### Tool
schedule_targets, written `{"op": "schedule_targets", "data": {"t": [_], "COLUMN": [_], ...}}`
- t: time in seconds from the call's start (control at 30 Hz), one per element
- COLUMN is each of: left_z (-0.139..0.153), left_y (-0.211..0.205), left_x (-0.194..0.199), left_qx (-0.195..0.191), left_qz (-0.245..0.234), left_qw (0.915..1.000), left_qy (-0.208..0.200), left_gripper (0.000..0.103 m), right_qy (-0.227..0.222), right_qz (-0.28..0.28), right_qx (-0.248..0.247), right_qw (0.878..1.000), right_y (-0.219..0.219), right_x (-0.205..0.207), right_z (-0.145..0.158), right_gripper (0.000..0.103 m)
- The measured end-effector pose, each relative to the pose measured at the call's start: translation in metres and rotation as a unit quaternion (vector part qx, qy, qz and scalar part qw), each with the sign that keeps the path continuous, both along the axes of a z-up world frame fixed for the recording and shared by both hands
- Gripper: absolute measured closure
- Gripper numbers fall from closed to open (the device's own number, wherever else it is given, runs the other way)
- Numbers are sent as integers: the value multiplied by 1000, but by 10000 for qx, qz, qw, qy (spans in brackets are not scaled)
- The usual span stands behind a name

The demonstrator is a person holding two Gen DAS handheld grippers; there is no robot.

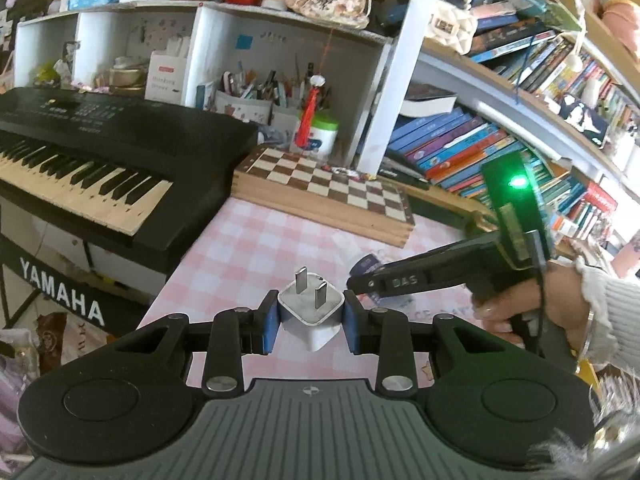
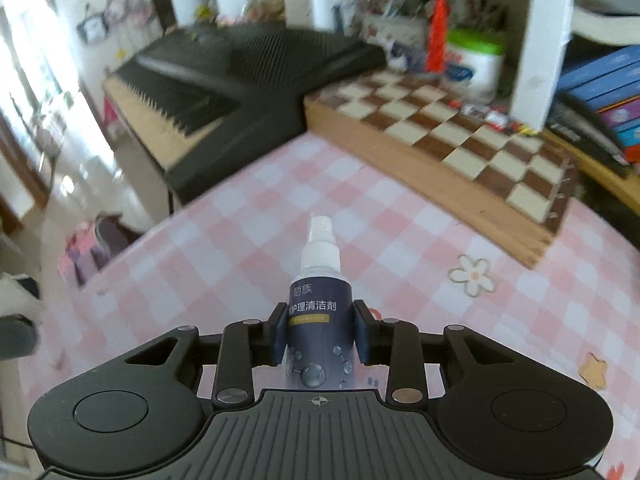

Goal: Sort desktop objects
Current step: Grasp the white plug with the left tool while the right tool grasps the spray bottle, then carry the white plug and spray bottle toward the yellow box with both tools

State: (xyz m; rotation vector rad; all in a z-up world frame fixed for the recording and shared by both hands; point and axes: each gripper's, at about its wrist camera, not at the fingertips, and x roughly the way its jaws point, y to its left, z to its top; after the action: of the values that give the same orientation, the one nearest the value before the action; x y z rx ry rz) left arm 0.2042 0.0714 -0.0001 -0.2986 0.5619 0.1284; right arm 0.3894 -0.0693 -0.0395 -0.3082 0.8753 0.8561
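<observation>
Left wrist view: left gripper [image 1: 308,320] jaws clenched on plug [image 1: 311,314], above counter [image 1: 256,248]. Right gripper [image 2: 320,330] grasps bottle [image 2: 320,320]. Chessboard [image 1: 332,188] at 12 o'clock. Advise carrying both level, grip firm.

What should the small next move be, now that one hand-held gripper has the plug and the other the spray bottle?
Probably carry both onward above the table. The left hand-held gripper clamps the white plug and the right hand-held gripper clamps the spray bottle, both seemingly clear of the pink checked cloth.
</observation>
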Motion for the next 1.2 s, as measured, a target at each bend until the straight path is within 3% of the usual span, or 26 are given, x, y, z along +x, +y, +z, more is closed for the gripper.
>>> {"op": "schedule_targets", "data": {"t": [0.57, 1.2], "left_z": [26, 31], "left_y": [7, 11], "left_x": [-41, -115], "left_qx": [-313, -427], "left_qz": [-753, -1545], "left_qw": [9957, 9860], "left_qy": [-436, -463], "left_gripper": [73, 73], "right_qy": [-50, 87], "right_qz": [-1283, -2375], "right_qx": [1182, 1482], "right_qw": [9847, 9600], "right_y": [-71, -102], "right_x": [-103, -232], "right_z": [68, 78], "right_gripper": [70, 70]}}
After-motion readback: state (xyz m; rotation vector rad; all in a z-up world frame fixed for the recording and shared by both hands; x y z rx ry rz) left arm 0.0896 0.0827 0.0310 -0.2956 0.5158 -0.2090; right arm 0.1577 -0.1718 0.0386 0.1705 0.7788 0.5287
